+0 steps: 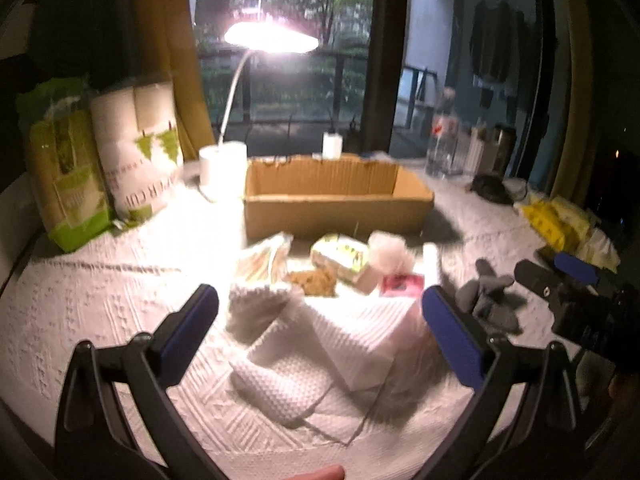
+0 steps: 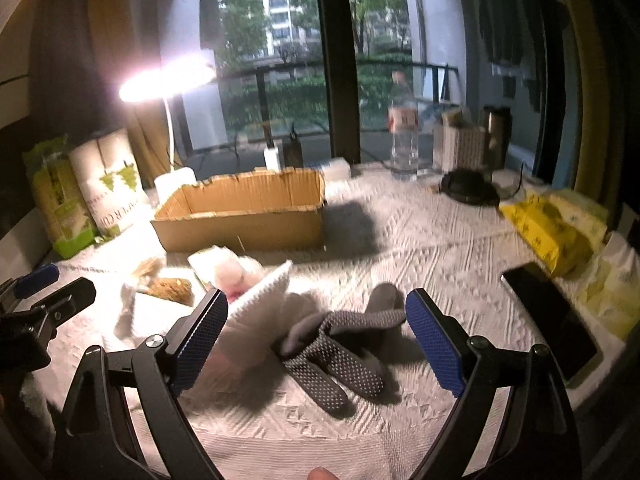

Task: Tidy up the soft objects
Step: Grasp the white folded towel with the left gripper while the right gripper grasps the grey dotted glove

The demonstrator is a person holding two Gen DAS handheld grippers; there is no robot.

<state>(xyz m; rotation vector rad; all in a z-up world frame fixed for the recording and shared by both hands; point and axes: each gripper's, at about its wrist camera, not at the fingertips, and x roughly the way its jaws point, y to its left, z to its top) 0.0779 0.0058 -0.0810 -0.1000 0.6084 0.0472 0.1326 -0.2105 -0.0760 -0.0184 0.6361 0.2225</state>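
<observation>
An open cardboard box [image 1: 340,204] stands at the back of the table; it also shows in the right wrist view [image 2: 244,220]. In front of it lies a heap of soft things: white textured cloths [image 1: 320,344], a brown fluffy piece [image 1: 316,280], small packets [image 1: 344,256] and a pink-white puff [image 1: 388,252]. Grey dotted gloves [image 2: 332,348] lie between the right gripper's fingers; they also show in the left wrist view [image 1: 488,300]. My left gripper [image 1: 320,328] is open above the white cloths. My right gripper [image 2: 316,332] is open above the gloves.
A lit desk lamp [image 1: 272,38] stands behind the box. Tissue-roll packs [image 1: 100,160] are at the left. A water bottle [image 2: 404,136], a basket [image 2: 460,148], yellow packets [image 2: 548,224] and a black phone [image 2: 556,312] are at the right. A white textured cloth covers the table [image 2: 440,240].
</observation>
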